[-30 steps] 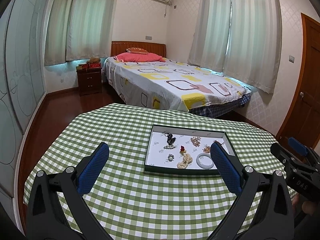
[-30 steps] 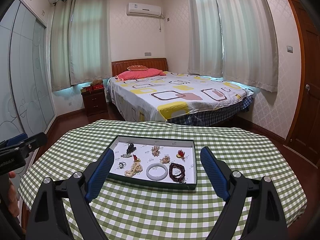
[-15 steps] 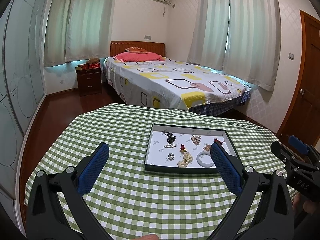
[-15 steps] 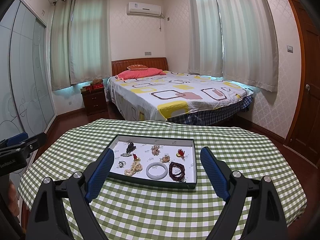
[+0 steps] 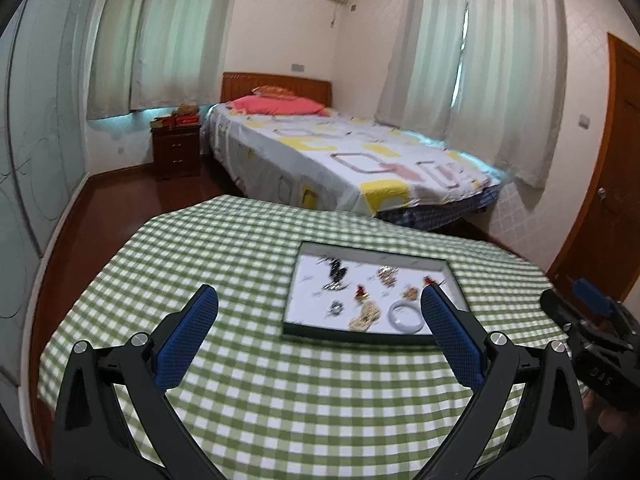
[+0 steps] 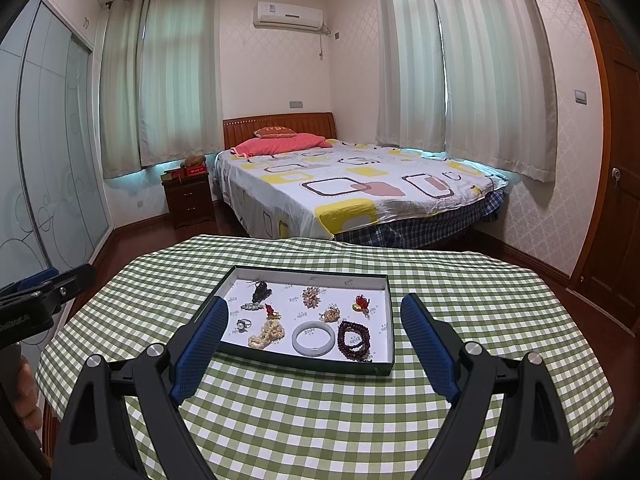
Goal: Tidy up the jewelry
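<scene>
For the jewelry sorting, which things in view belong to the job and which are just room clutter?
Part of the job:
tray
white bangle
dark bead bracelet
pearl strand
ring
red charm
left gripper and right gripper, jaws wide apart, holding nothing

Just lying about:
checked tablecloth
bed
nightstand
air conditioner
door

On the black body of the right tongs (image 5: 592,312), seen at the right edge of the left wrist view, the letters "DAS" are faintly read. Small printed marks on the tray (image 6: 384,366) lining are too small to be read.
</scene>
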The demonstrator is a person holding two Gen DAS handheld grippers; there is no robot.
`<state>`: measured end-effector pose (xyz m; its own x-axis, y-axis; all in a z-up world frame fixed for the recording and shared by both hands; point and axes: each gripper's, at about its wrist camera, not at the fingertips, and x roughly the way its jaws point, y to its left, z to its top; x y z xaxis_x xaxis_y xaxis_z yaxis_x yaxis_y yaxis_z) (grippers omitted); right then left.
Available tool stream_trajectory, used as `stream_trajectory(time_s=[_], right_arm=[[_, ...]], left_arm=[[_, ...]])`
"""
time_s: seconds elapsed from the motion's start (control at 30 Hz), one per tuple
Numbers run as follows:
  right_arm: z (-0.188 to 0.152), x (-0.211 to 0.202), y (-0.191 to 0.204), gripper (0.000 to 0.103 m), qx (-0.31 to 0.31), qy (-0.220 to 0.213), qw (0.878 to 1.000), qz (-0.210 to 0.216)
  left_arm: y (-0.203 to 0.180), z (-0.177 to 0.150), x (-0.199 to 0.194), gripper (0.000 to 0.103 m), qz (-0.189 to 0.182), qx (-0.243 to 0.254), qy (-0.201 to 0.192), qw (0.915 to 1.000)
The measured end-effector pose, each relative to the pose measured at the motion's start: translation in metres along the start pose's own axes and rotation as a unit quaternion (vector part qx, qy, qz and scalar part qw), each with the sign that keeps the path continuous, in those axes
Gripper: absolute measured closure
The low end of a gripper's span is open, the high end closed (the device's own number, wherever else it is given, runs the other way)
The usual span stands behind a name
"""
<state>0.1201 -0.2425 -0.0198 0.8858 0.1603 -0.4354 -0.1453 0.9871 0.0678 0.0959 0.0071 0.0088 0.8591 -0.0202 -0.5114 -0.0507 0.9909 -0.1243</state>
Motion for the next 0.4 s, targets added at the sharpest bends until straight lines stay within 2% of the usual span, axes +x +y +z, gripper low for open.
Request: stream_trajectory(time_s=[0.27,0.4], right_arm=[[-0.005,0.002,0.000,0.018,0.000,0.004,1.000,-0.001],[-0.007,0.005,-0.004,0.018,0.003,0.007,1.000,-0.005]], left_arm=[[-0.004,-0.002,0.003,0.004,0.004,0.018,-0.005,0.9998],[0.002,-0.004,0.012,0.004,-0.003,0.006,0.005,1.0000]])
